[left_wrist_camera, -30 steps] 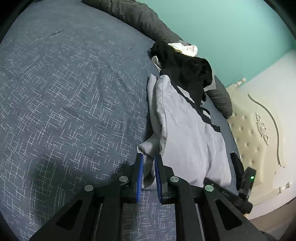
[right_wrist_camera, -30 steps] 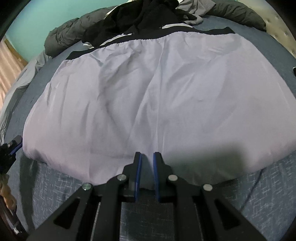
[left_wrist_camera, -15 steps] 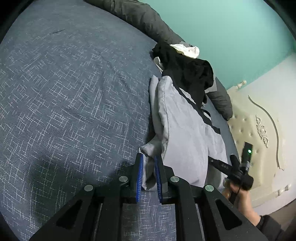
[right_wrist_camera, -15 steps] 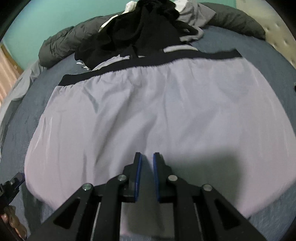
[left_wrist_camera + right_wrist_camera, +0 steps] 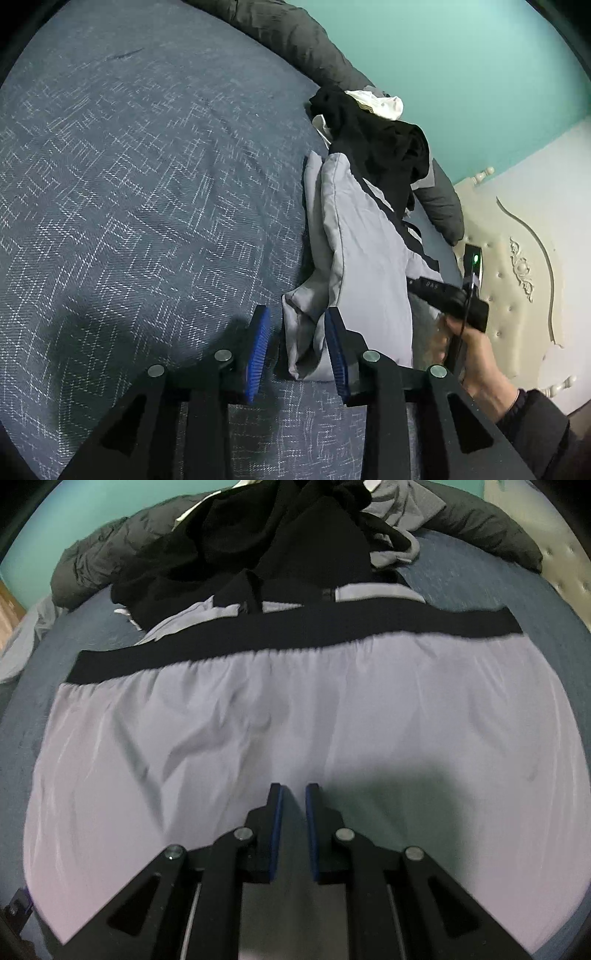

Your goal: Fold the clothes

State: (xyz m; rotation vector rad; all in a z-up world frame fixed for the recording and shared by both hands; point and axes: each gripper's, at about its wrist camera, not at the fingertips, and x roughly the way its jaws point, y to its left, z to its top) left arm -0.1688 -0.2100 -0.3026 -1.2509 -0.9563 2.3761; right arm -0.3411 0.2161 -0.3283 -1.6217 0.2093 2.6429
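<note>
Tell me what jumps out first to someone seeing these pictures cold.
The pale lilac shorts with a black waistband fill the right wrist view, spread flat on the blue patterned bedspread. Behind them sits a heap of black clothes near the teal wall. In the left wrist view the left gripper stands open around a bunched corner of the shorts, while the right gripper is over the fabric, jaws nearly together.

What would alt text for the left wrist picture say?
Open blue-padded left tongs straddle a corner of light grey shorts lying on a blue bed. Black clothes are piled beyond; a hand holds the other tool at right.
</note>
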